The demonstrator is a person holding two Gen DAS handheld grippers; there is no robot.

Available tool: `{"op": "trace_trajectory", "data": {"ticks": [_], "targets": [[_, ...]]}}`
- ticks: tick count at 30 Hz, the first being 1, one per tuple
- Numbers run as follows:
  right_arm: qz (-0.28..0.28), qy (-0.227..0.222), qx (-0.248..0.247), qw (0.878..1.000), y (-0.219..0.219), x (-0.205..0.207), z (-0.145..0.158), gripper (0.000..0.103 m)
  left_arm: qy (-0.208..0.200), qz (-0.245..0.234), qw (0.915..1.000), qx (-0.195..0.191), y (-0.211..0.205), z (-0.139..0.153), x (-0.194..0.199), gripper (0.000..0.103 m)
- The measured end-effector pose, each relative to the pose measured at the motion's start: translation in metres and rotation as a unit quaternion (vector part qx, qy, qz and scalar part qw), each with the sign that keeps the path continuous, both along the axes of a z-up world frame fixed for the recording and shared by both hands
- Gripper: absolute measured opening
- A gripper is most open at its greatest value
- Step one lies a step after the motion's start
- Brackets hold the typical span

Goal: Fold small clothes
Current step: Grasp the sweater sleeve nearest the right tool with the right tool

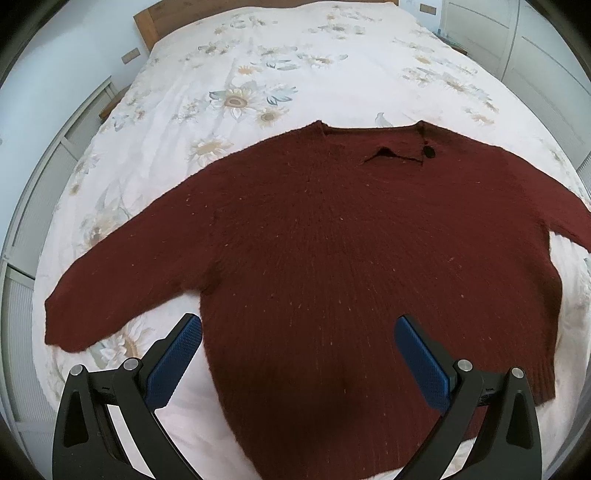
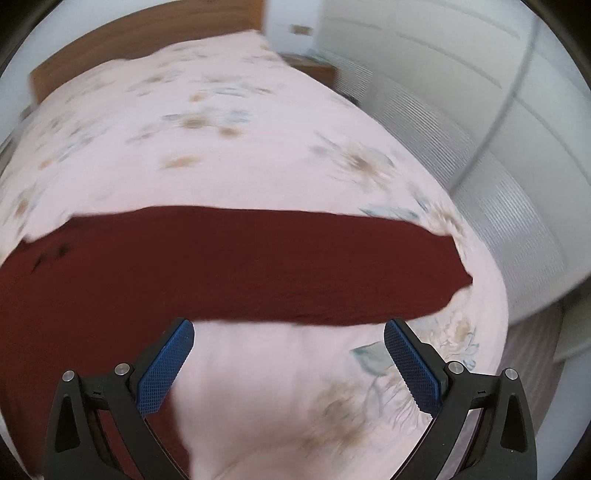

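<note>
Flat, sweater [image 1: 325, 251] on bed [image 1: 258, 66].

We saw a dark red sweater [image 1: 314, 258] lying flat on the flowery bed cover [image 1: 258, 74], with both sleeves spread out. Our left gripper [image 1: 298, 328] hung over the bottom of the sweater. Its blue pads [image 1: 173, 362] were wide apart and held nothing.

Left wrist view: above the sweater [image 1: 314, 240] hem, facing along the bed [image 1: 280, 55] toward the headboard [image 1: 147, 22]; close, whole garment in frame. Right wrist view: near the bed's right side, angled across one sleeve [image 2: 295, 266], blurred. Shared: sweater, floral bedspread [image 2: 221, 147], headboard.
</note>
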State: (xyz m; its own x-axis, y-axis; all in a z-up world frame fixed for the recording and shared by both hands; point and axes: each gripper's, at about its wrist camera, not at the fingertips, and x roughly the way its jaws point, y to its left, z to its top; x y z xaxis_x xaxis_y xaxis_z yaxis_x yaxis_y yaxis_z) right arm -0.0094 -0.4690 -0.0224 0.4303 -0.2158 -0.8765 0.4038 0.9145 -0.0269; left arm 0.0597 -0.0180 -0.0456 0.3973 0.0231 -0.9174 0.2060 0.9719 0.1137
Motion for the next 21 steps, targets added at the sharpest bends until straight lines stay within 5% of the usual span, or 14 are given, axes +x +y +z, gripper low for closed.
{"op": "trace_trajectory", "data": {"ticks": [10, 21], "targets": [[-0.192, 0.034, 0.125, 0.973, -0.155, -0.005, -0.102, 0.103, 0.017, -0.003, 0.9998, -0.005, -0.005, -0.024, 0.017, 0.102], [-0.233, 0.052, 0.151, 0.959, -0.192, -0.001, -0.143, 0.103, 0.048, 0.016, 0.9986, -0.016, 0.001, -0.046, 0.028, 0.102]]}}
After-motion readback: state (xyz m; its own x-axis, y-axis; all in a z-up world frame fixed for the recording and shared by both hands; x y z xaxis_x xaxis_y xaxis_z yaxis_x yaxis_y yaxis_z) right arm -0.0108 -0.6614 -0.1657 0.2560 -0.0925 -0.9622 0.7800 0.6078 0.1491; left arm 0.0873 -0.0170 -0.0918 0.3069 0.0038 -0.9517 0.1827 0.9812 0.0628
